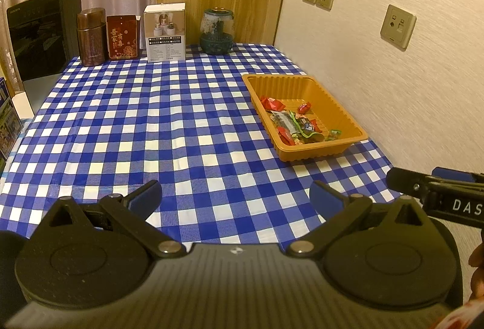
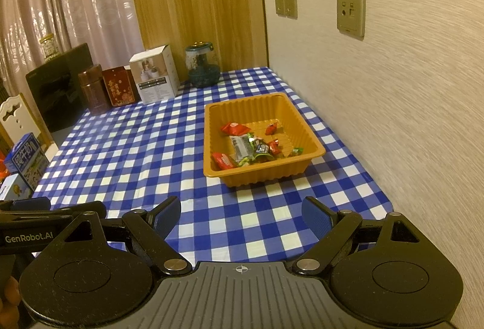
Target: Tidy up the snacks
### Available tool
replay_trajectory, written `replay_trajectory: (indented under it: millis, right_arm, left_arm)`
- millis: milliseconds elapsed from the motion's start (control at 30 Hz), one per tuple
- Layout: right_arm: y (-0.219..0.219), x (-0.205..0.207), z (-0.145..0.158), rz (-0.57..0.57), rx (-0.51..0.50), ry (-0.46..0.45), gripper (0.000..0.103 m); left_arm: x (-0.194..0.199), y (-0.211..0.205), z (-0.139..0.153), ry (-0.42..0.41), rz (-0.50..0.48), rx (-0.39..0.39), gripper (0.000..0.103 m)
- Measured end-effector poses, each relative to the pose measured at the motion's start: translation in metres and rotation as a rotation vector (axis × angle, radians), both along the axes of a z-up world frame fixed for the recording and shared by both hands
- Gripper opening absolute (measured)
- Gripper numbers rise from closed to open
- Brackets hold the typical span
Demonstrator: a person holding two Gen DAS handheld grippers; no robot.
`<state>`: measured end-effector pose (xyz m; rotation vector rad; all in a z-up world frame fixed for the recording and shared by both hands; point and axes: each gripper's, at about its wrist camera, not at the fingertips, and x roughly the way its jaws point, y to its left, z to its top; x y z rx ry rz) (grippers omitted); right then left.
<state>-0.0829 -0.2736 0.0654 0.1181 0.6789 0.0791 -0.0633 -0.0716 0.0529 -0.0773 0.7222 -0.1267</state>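
Snacks (image 2: pixel 248 146) beyond spread right claw (image 2: pixel 240 215)

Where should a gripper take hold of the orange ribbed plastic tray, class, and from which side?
Grip the orange ribbed plastic tray by its thin flat rim at the near right corner, coming from above with one finger inside the wall. The right gripper is open and nearest; that corner holds only one small green candy, so the wrappers probably stay clear.
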Motion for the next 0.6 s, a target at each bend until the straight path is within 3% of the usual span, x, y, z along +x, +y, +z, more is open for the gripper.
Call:
replay_trajectory:
  millis: [600]
  right_arm:
    - [-0.0005, 0.0002, -0.0004, 0.000, -0.001, 0.000, 0.087]
  left_arm:
    - [-0.0020, -0.0011, 0.0001, -0.007, -0.004, -0.014, 0.103]
